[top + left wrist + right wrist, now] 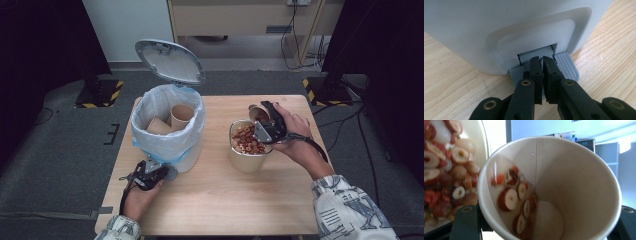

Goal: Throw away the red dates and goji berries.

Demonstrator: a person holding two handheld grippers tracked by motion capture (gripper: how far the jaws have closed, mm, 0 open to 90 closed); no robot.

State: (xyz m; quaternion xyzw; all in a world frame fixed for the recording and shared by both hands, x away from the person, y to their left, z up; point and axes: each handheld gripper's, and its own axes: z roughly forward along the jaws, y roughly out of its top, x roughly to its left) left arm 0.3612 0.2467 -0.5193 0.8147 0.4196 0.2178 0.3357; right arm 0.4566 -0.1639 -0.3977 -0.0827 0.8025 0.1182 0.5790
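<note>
A white pedal bin (pixel 167 145) with a pale blue liner stands at the table's left, its lid (pixel 170 61) raised. Two paper cups (pixel 181 115) lie inside it. My left gripper (pixel 159 172) is low at the bin's foot, jaws shut with nothing between them, their tips (pixel 542 61) pressing on the grey ribbed pedal (pixel 567 67). My right gripper (pixel 265 125) is shut on a paper cup (pixel 564 170), tipped toward a cream container (pixel 247 161). Sliced red and white dried fruit (pixel 509 198) and some liquid slide in the cup. The container holds a heap of the same fruit (pixel 246 140).
The wooden table (pixel 225 200) has bare room in front and between bin and container. Black stands with yellow-striped bases (pixel 100 92) flank the table on a grey floor. Cables (pixel 300 45) hang by a cabinet at the back.
</note>
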